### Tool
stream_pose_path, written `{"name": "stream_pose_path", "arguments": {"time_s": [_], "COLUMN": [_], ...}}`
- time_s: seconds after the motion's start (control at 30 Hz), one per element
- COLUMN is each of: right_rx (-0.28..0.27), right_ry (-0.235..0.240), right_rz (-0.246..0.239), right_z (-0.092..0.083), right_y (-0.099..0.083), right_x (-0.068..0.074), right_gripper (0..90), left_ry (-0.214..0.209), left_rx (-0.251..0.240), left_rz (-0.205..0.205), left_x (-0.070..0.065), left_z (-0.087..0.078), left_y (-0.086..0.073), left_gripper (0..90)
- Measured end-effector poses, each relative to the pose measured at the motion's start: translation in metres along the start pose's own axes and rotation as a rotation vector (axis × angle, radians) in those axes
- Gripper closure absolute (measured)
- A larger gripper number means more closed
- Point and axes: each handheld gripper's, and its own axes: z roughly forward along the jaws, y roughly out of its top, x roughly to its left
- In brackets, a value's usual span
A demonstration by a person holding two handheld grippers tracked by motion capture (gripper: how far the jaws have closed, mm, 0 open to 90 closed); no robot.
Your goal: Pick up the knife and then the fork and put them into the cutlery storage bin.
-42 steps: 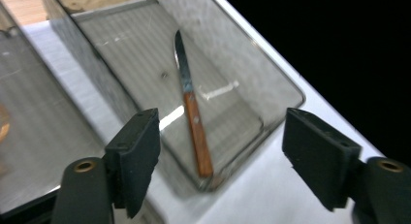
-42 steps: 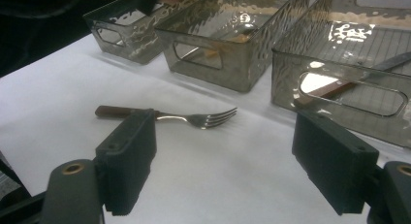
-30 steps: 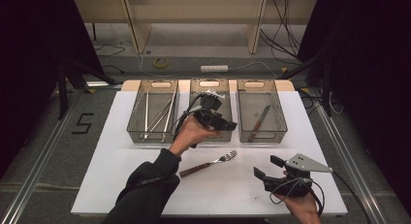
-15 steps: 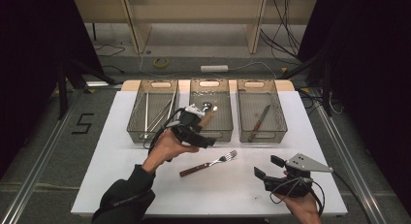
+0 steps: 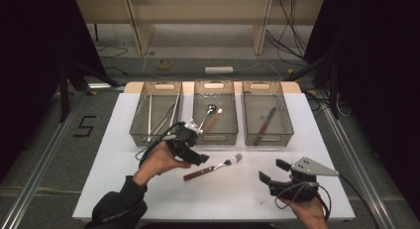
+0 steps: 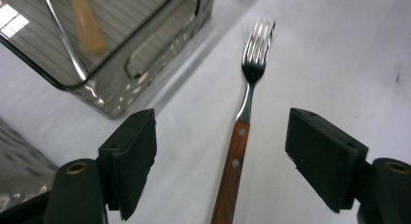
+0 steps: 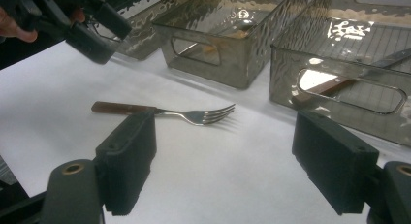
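A fork (image 5: 213, 167) with a wooden handle lies on the white table (image 5: 237, 199), tines pointing right toward the trays. My left gripper (image 5: 200, 159) hovers just over the handle end, jaws open. In the left gripper view the fork (image 6: 242, 122) runs up between the two open pads (image 6: 133, 151) of my left gripper (image 6: 220, 132), untouched. My right gripper (image 5: 273, 172) rests open at the front right, empty. In the right gripper view the fork (image 7: 160, 111) lies beyond my right gripper (image 7: 223, 136), and the left gripper (image 7: 92, 30) hangs at the upper left.
Three clear trays stand at the back. The left tray (image 5: 136, 121) holds several long metal utensils, the middle tray (image 5: 214, 138) a spoon and a wooden-handled piece, the right tray (image 5: 267, 138) a knife (image 5: 265, 124). The middle tray's corner (image 6: 121, 73) is close to the left jaw.
The left hand has come back from over the middle tray, toward the person and downward, to the fork's handle. Its jaws stay open. The right hand has not moved.
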Motion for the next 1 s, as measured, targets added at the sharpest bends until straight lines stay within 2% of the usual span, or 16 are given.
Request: {"name": "stream_pose_path", "arguments": {"time_s": [0.07,0.17,0.5,0.53,0.77,1.0], "right_rx": [0.0,0.004,0.009,0.009,0.006,0.01], "right_ry": [0.002,0.003,0.003,0.004,0.003,0.003], "right_rz": [-0.001,-0.006,-0.009,-0.01,-0.009,-0.017], "right_z": [0.0,0.001,0.002,0.002,0.002,0.003], "right_y": [0.0,0.0,0.0,0.0,0.0,-0.001], "right_x": [0.0,0.0,0.001,0.001,0.001,0.001], "right_gripper": [24.9,24.9,24.9,24.9,24.9,24.9], "left_ry": [-0.002,-0.007,0.0,0.002,0.011,0.005], "left_rx": [0.029,0.064,0.122,0.121,0.199,0.234], "left_rz": [0.024,0.038,0.069,0.063,0.103,0.108], "left_x": [-0.001,-0.001,-0.002,-0.003,-0.005,-0.005], "left_z": [0.001,0.003,0.008,0.009,0.018,0.024], "left_y": [-0.002,-0.005,-0.012,-0.013,-0.018,-0.021], "left_gripper": [26.6,26.8,29.3,29.5,32.1,34.5]}}
